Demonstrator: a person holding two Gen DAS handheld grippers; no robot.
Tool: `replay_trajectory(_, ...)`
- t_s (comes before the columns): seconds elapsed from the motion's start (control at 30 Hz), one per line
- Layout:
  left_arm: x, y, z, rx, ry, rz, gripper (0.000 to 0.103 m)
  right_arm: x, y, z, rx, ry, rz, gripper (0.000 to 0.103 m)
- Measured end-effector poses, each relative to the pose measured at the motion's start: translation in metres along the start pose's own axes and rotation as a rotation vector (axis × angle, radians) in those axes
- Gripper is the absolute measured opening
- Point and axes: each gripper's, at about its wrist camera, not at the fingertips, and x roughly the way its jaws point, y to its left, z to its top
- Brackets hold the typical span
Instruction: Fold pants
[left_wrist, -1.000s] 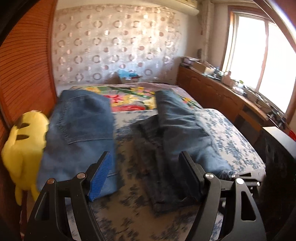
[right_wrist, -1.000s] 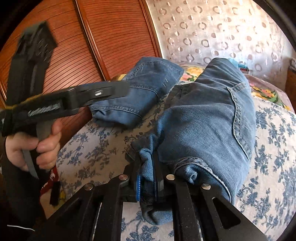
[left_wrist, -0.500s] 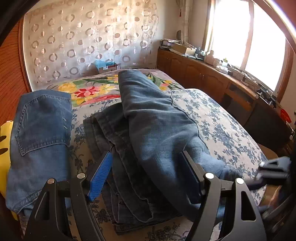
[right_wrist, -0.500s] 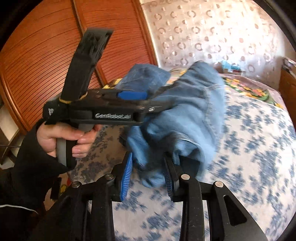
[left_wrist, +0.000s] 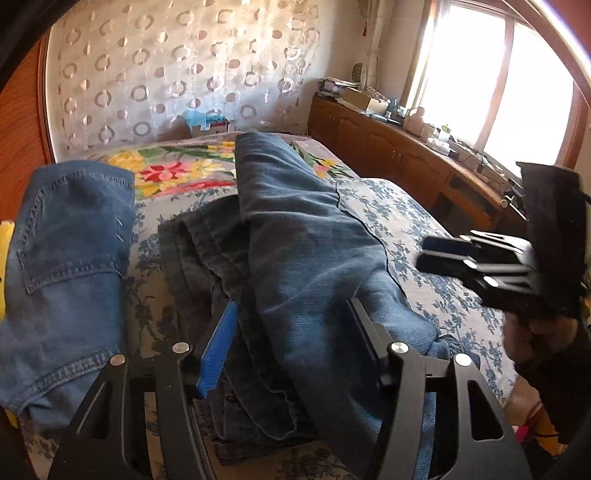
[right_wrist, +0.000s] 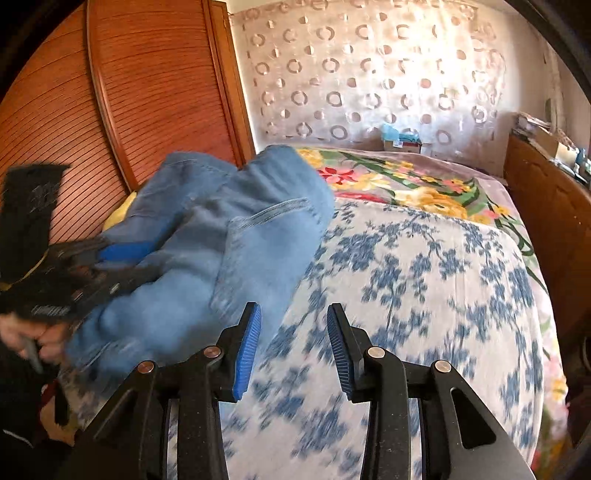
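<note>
- Showed a bedroom with a bed (left_wrist: 424, 236) under a blue-flowered sheet, a bright floral blanket (left_wrist: 166, 173) at its far end and a ring-patterned curtain (left_wrist: 147, 74) behind.
- Took in slatted wooden wardrobe doors (right_wrist: 147, 92) on the left and a low wooden cabinet (left_wrist: 388, 155) under a sunlit window on the right.
- Found the blue pants (left_wrist: 303, 240) lying lengthwise down the middle of the bed, folded into a long band, near end toward the camera, far end reaching the blanket.
- Rested partly on a darker pair (left_wrist: 199, 251), which stuck out from beneath on the left side.
- Kept apart from another folded pair of jeans (left_wrist: 74, 240), flat on the sheet further left.
- Caught the left gripper (left_wrist: 291, 306) at the near end of the blue pants, jaws just drawn inward and pinching the denim bunched between its pads.
- Caught the right gripper (right_wrist: 293, 310) off to the right, over bare sheet, jaws just parted and spread with nothing between them, clear of the cloth.
- Blurred the wrist view from the right, with denim and the person's hand (right_wrist: 33, 332) smeared at the left edge.
</note>
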Motion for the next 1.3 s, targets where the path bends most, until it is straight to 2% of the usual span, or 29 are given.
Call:
replay_trajectory(0.07,0.0,0.001,-0.002,-0.018,0.009,-0.043,0.042,0.011,-0.002,0.006,-0.002,0.006,0.003,0.039)
replay_trajectory(0.13,-0.001,-0.004,-0.004,-0.009,0.012,-0.056,0.031,0.023,-0.002,0.011,-0.002,0.021,0.003,0.039)
replay_trajectory(0.2,-0.003,-0.013,-0.007,0.026,0.016,-0.061,0.013,0.032,-0.001,0.014,-0.006,0.028,0.014,0.039)
replay_trajectory(0.3,-0.01,-0.022,-0.008,0.055,0.011,-0.049,0.006,0.037,0.0,0.019,-0.011,0.021,0.021,0.039)
replay_trajectory(0.4,-0.031,-0.028,-0.004,0.056,-0.06,-0.011,0.005,0.04,-0.004,0.022,-0.003,0.003,0.025,0.039)
replay_trajectory(0.5,-0.06,-0.026,-0.002,0.035,-0.129,-0.001,0.005,0.043,-0.006,0.027,-0.005,-0.024,0.044,0.039)
replay_trajectory(0.57,-0.069,-0.017,-0.008,0.022,-0.14,0.037,0.005,0.043,-0.001,0.033,-0.021,-0.045,0.063,0.039)
replay_trajectory(0.67,-0.063,0.007,-0.024,-0.004,-0.088,0.134,0.005,0.049,0.013,0.042,-0.052,-0.059,0.084,0.039)
replay_trajectory(0.83,-0.042,0.027,-0.05,-0.04,-0.005,0.169,0.005,0.082,0.034,0.048,-0.13,-0.023,0.096,0.04)
replay_trajectory(1.0,-0.035,0.02,-0.046,-0.015,0.01,0.176,0.008,0.111,0.033,0.043,-0.157,0.042,0.047,0.044)
replay_trajectory(1.13,-0.036,0.023,-0.044,-0.026,0.02,0.188,0.029,0.115,0.019,0.046,-0.092,0.058,0.08,0.051)
replay_trajectory(1.2,-0.037,0.027,-0.042,-0.048,0.013,0.195,0.048,0.111,0.015,0.049,-0.072,0.053,0.095,0.051)
replay_trajectory(1.3,-0.041,0.034,-0.038,-0.075,0.003,0.177,0.049,0.108,0.014,0.053,-0.056,0.043,0.114,0.055)
